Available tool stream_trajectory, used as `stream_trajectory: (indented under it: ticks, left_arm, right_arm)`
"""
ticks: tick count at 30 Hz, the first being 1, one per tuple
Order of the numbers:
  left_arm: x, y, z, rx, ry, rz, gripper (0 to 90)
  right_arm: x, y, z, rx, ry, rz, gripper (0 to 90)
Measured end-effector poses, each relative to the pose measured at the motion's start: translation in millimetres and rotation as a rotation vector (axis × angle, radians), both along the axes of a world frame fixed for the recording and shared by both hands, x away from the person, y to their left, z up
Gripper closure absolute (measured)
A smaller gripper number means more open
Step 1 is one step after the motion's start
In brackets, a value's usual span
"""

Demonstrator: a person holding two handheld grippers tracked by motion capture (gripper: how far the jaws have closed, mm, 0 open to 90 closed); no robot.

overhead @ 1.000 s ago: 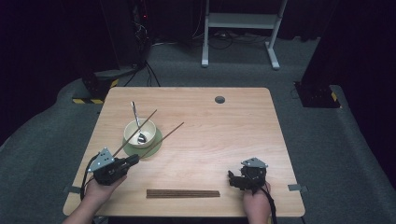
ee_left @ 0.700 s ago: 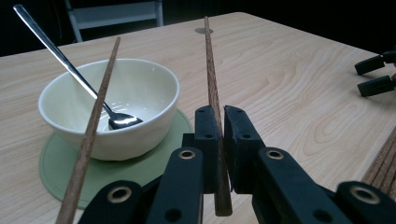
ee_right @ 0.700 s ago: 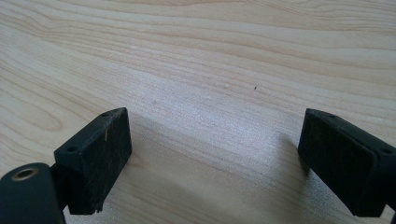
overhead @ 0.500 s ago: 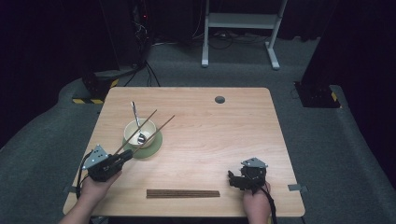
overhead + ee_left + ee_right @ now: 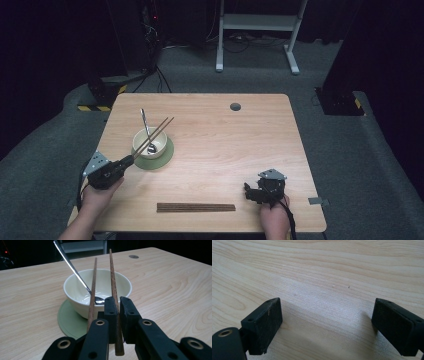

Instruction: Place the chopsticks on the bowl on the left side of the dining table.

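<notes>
Chopsticks (image 5: pixel 113 290) sit clamped in left tongs (image 5: pixel 118 312) over bowl (image 5: pixel 75 290); right tongs (image 5: pixel 327 325) gape.

Wooden table (image 5: pixel 220 150) bearing green coaster (image 5: pixel 165 159), chopstick bundle (image 5: pixel 196 207)

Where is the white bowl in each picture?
High view: the bowl sits left of centre on the table, on a green mat.
Left gripper view: the bowl is in the middle, just beyond the jaws.
Right gripper view: bare table wood between the jaws.
Shared landmark: the spoon leaning in the bowl, also in the left gripper view.
</notes>
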State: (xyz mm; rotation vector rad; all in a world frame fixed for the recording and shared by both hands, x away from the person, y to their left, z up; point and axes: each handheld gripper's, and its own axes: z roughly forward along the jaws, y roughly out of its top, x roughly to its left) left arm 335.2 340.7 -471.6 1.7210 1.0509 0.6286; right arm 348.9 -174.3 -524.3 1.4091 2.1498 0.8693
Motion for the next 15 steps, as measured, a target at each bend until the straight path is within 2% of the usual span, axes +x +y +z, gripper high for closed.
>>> stream_trajectory:
  ticks: [10,15]
  left_arm:
    - [6.5,5.5,-3.7,-0.012,0.015,0.03,84.0]
    - [8.3,5.6,-5.4,-0.002,0.023,0.028,84.0]
  right_arm:
    - [-0.1,0.1,0.0,-0.001,-0.001,0.0,9.6]
    - [-0.1,0.1,0.0,-0.002,-0.001,0.0,9.6]
